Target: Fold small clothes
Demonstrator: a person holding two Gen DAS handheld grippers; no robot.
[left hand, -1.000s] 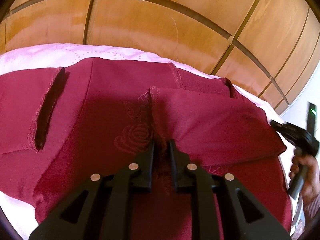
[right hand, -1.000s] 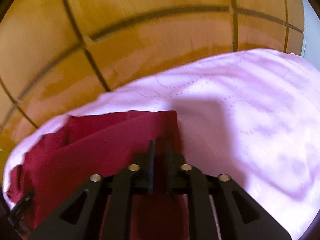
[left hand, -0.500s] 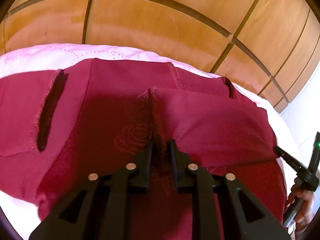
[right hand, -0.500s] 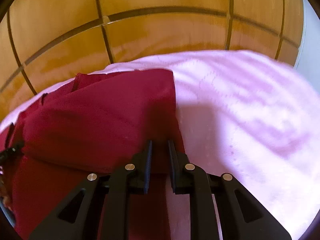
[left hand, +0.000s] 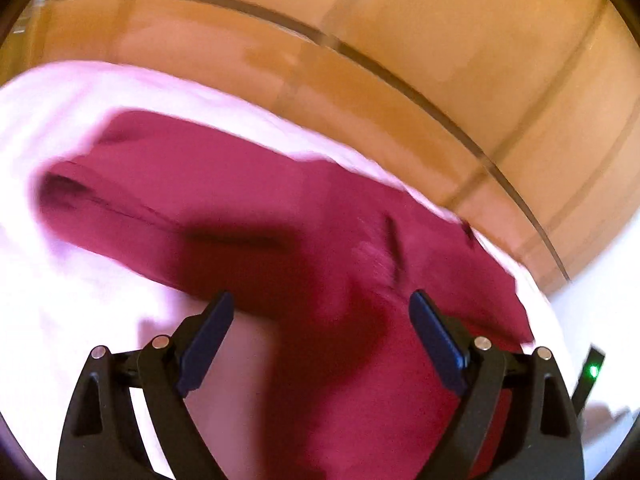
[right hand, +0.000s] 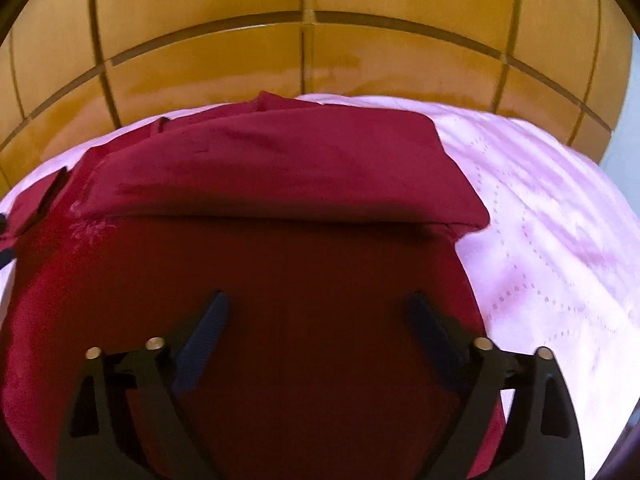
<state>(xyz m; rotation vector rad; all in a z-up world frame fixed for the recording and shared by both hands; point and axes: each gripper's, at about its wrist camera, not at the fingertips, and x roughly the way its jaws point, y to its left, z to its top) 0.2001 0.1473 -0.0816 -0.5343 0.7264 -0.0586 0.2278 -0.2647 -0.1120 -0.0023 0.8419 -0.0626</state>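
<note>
Left wrist view: your left gripper (left hand: 320, 308) hangs over the garment (left hand: 248, 204), jaws spread and opening, nothing pinched; the picture is blurred.
Garment, left view: dark red cloth lies on the pink bedspread (left hand: 68, 280), wooden panels (left hand: 440, 40) behind.
Right wrist view: your right gripper (right hand: 318, 308) hovers with jaws wide and opening, nothing gripped.
Garment, right view: the garment (right hand: 280, 168) lies on the bedspread (right hand: 560, 240), a folded flap across its far half.
</note>
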